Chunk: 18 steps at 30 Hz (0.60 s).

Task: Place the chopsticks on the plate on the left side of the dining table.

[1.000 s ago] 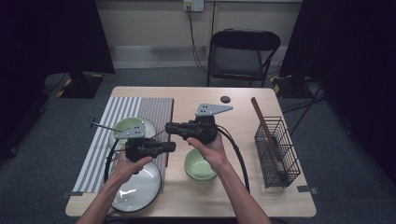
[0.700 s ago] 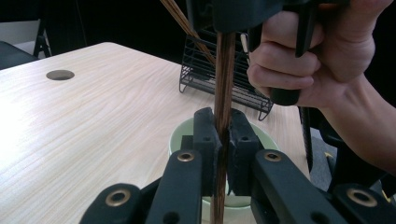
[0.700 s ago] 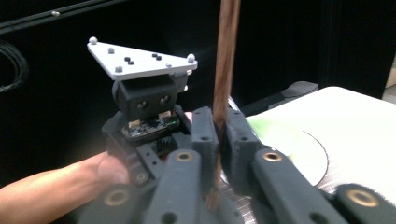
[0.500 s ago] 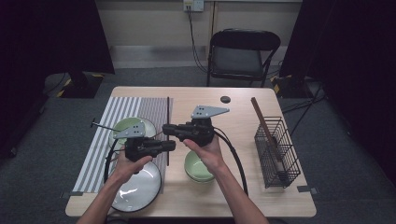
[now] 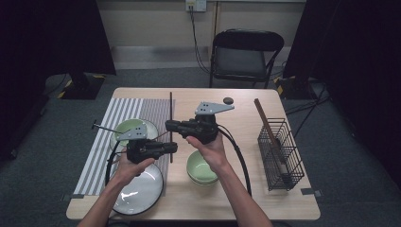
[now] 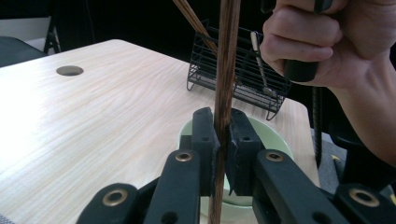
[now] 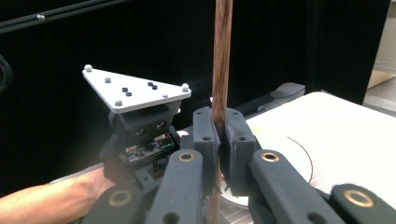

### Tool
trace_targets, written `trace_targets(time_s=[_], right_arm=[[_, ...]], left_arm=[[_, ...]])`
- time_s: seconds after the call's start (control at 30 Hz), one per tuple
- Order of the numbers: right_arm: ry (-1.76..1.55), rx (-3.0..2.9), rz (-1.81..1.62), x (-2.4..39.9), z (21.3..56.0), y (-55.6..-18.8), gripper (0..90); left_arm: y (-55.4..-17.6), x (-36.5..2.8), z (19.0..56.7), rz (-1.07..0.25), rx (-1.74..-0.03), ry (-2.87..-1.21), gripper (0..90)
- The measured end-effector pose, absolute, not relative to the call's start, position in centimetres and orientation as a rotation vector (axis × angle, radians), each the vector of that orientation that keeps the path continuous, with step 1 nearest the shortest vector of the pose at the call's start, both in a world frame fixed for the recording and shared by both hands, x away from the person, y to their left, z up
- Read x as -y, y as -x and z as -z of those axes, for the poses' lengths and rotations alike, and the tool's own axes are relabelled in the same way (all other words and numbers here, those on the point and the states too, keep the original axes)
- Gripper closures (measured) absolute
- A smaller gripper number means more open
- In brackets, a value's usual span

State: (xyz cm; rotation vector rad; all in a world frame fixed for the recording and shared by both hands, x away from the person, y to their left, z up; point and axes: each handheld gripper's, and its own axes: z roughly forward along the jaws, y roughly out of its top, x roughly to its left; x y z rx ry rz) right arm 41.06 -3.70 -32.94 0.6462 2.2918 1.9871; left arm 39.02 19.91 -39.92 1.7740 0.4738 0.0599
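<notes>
A long thin wooden stick [image 5: 170, 106] is held level over the table, pointing away from me across the edge of the striped mat [image 5: 113, 137]. My left gripper [image 5: 175, 147] reaches in from the left and is shut on its near part. My right gripper [image 5: 167, 125] comes from the right and is shut on the stick a little farther along. In the left gripper view the stick [image 6: 225, 56] rises between the pressed pads of the left gripper [image 6: 222, 116]. In the right gripper view the stick [image 7: 222, 56] is likewise pinched by the right gripper [image 7: 215, 116].
A green bowl [image 5: 201, 168] sits below my right hand. A white plate [image 5: 139, 191] lies at the front left and a green plate [image 5: 125, 130] with a utensil on the mat. A black wire basket [image 5: 280, 153] holding another stick [image 5: 265, 118] stands at the right.
My right gripper has drifted slightly to the left with the stick. The left hand has stayed where it was.
</notes>
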Motion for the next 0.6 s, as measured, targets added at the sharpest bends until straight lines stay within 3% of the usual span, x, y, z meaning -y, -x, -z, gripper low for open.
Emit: trace_targets(time_s=[0.17,0.3,0.5,0.53,0.6], right_arm=[[-0.648,-2.286,-2.006,3.65,32.85,-41.22,85.7],[-0.642,-2.288,-1.997,3.58,33.02,-41.17,84.9],[-0.645,-2.290,-1.959,3.63,33.39,-41.12,71.7],[-0.644,-2.291,-1.944,3.64,33.45,-41.20,63.0],[-0.650,-2.295,-1.935,3.67,33.50,-41.32,56.7]], left_arm=[[-39.28,-20.15,40.16,-0.053,-0.484,-1.778,80.5],[-39.14,-20.01,40.21,-0.038,-0.471,-1.805,84.2],[-39.05,-19.94,40.07,-0.027,-0.462,-1.804,84.4],[-39.03,-19.87,40.02,-0.025,-0.459,-1.799,84.4],[-39.02,-19.76,40.02,-0.022,-0.452,-1.796,84.4]])
